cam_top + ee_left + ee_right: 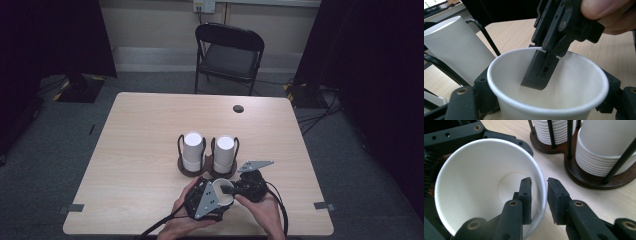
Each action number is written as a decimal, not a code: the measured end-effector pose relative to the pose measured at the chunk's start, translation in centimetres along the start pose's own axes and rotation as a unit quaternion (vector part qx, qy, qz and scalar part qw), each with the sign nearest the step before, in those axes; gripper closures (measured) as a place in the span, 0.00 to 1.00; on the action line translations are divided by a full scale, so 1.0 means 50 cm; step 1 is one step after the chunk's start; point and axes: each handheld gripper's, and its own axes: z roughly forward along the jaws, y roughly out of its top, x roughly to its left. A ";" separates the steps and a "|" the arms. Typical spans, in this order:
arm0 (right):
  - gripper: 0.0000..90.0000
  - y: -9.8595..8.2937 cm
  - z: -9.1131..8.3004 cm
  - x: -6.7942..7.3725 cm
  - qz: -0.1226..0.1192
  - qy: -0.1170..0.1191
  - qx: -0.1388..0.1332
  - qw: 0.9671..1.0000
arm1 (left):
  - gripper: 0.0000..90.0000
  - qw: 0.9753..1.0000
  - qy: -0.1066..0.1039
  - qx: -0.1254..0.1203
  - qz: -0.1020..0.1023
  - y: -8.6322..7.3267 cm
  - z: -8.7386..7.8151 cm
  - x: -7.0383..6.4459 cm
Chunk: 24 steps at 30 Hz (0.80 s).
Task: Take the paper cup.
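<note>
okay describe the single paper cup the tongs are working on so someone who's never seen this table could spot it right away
Start at the wooden table and find the dark two-post cup holder near its middle, with two upside-down white stacks. Just in front of it, at the near edge, the left tongs clasp the loose paper cup while the right tongs straddle its rim. Unlike the stacked cups, it is single and open-mouthed.
</note>
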 end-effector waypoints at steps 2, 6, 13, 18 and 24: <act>0.80 -0.001 -0.002 0.001 -0.002 -0.004 -0.008 1.000 | 0.26 1.000 0.004 -0.001 -0.004 -0.001 0.000 0.002; 0.76 -0.004 -0.007 0.004 -0.004 -0.008 -0.026 1.000 | 0.26 1.000 0.006 -0.003 -0.022 -0.009 0.000 0.007; 0.76 -0.004 -0.013 0.004 -0.015 -0.008 -0.061 0.998 | 0.26 0.999 0.013 0.002 -0.038 -0.016 -0.011 0.018; 0.76 -0.008 -0.018 0.002 -0.010 -0.003 -0.099 0.995 | 0.26 0.998 0.020 -0.005 -0.051 -0.020 -0.017 0.025; 0.65 -0.024 -0.035 -0.002 -0.005 -0.026 -0.160 0.987 | 0.26 0.996 0.031 -0.014 -0.086 -0.034 -0.024 0.042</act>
